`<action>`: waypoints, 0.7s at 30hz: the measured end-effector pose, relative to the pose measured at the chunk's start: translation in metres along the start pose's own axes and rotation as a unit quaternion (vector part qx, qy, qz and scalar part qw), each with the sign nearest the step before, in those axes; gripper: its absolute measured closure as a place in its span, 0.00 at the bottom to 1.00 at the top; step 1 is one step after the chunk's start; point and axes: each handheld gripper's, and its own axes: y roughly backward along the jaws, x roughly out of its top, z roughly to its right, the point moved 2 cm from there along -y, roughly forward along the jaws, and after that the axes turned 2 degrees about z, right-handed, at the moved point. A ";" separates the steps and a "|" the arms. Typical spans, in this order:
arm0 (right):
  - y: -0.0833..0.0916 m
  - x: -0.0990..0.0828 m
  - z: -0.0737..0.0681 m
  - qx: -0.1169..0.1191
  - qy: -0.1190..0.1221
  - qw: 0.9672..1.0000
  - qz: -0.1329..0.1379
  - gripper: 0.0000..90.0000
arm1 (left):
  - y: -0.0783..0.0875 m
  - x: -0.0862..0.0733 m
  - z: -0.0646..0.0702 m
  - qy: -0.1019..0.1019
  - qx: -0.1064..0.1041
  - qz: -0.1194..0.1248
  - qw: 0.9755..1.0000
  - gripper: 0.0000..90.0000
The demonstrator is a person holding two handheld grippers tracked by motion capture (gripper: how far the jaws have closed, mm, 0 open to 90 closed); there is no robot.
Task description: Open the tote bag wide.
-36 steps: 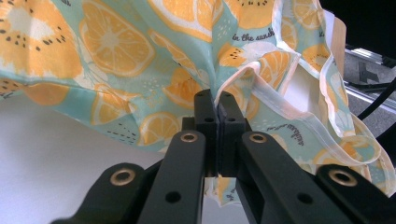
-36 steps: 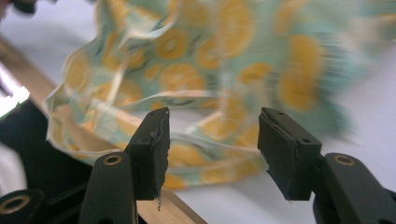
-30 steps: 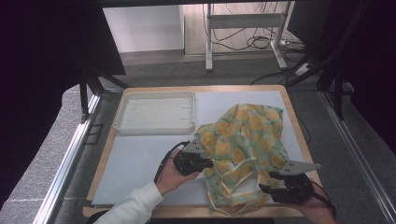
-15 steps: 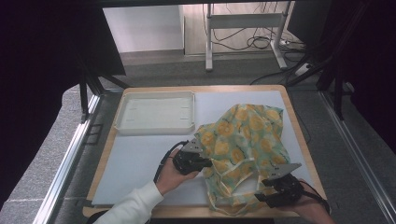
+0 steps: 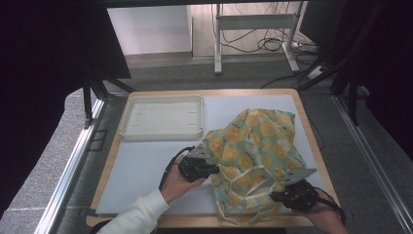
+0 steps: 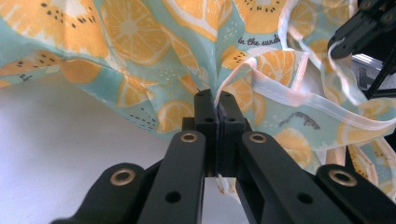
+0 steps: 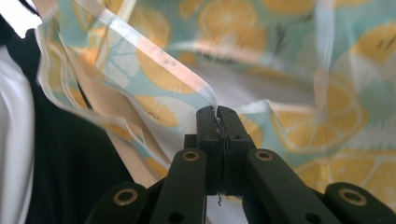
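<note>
Orange-print cloth (image 5: 258,146) heaped on table, edges pinched in left gripper (image 5: 210,169) and just-closed right gripper (image 5: 278,194)

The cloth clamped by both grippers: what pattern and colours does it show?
The cloth is pale turquoise printed with orange slices, edged in pale tape; clearest in the left gripper view.

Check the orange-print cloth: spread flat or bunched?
Bunched: the orange-print cloth lies crumpled in folds, ribbon ties tangled, on the white mat.

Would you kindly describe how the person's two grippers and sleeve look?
Both the left gripper and right gripper are black, each topped by a grey three-cornered plate and trailing a black cable. Their jaws show brass-coloured rivets. The left forearm wears a white sleeve.
</note>
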 end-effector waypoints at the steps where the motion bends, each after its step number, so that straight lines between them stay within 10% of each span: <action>1: 0.002 0.002 0.000 -0.002 -0.002 1.000 0.008 0.98 | 0.001 0.000 0.000 0.000 0.000 0.000 1.000 1.00; 21: 0.035 0.044 0.016 -0.035 -0.016 0.994 0.101 0.98 | 0.014 0.007 -0.003 -0.001 0.011 0.012 1.000 1.00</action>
